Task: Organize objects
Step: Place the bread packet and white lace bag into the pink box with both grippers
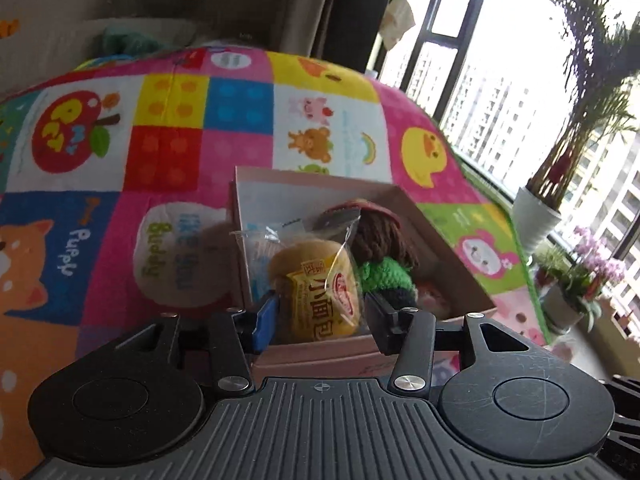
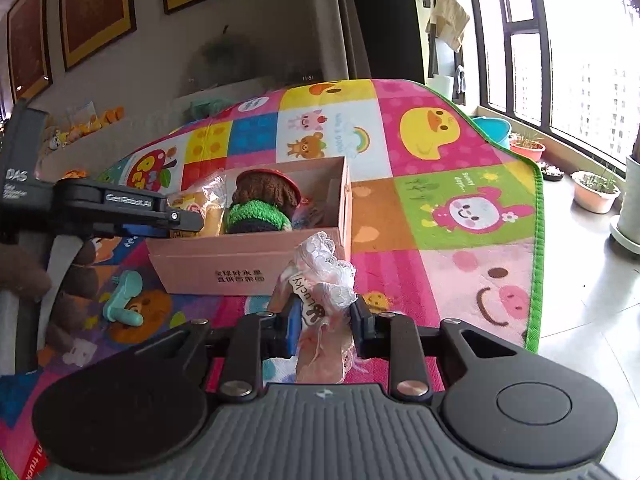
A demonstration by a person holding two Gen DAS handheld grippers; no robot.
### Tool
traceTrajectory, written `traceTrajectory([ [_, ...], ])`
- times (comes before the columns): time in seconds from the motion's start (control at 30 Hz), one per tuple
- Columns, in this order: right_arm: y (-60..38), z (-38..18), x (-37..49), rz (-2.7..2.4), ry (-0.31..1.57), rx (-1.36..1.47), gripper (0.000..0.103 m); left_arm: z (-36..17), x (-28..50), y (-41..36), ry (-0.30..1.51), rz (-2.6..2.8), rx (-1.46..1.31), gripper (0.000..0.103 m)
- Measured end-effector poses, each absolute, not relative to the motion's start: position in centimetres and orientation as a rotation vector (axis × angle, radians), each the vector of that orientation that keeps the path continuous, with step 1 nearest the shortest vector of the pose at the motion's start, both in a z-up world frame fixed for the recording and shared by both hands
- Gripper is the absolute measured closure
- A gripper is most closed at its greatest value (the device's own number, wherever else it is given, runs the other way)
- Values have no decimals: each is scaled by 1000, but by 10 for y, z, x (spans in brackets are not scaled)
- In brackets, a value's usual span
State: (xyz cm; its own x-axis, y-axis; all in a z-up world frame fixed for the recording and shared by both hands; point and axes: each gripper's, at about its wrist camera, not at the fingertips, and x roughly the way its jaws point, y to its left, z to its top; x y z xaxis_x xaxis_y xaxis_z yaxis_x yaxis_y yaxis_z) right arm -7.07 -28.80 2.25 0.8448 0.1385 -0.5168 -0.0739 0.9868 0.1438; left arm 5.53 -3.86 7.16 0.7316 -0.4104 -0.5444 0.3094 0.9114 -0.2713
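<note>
Floor: bright patchwork play mat [image 2: 440, 152] by a tall window, potted plants [image 1: 560, 184] along the sill side.
Box: my pink cardboard box [image 2: 248, 260] sits on the mat, open-topped, already holding a crocheted doll [image 2: 264, 204] with brown yarn hair and green body.
Left gripper [image 1: 320, 312]: half spread and pinching a wrapped bread bun [image 1: 320, 280], held over the box's near corner, right beside the doll.
Bun handling: I judge it light, squashy, and its clear wrapper slippery; a hold across the middle is best, and gently, or it will flatten.
Right gripper [image 2: 324, 328]: pressed together on a lacy cloth item [image 2: 324, 280] with a "Lucky" tag, just in front of the box's near wall.
Lace handling: limp and very light, likely to snag; I would keep hold of the bunched body, not the trim.
In the way: the doll fills much of the box; my two grippers crowd the same near side.
Loose nearby: a teal plastic toy [image 2: 124, 300] on the mat, left of the box.
</note>
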Motion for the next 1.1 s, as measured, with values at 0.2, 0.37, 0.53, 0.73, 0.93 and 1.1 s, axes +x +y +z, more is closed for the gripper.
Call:
traceTrajectory([
  [0.2,-288,56,-54,130,523,106,78,76,21,24,432,-403,-370,51],
  [0.37,-273,105,-3,202,508,146,78,44,15,81,393,-316,-512,51],
  [0.53,-218,116,66,371,646,225,78,19,17,120,364,-268,-674,52],
  [0.73,-152,67,127,281,799,78,78,10,17,140,339,-299,-785,52],
  [0.93,-162,88,155,239,824,160,78,6,17,144,361,-329,-848,52],
  [1.1,-139,87,203,131,858,77,78,5,15,146,356,-317,-860,52],
])
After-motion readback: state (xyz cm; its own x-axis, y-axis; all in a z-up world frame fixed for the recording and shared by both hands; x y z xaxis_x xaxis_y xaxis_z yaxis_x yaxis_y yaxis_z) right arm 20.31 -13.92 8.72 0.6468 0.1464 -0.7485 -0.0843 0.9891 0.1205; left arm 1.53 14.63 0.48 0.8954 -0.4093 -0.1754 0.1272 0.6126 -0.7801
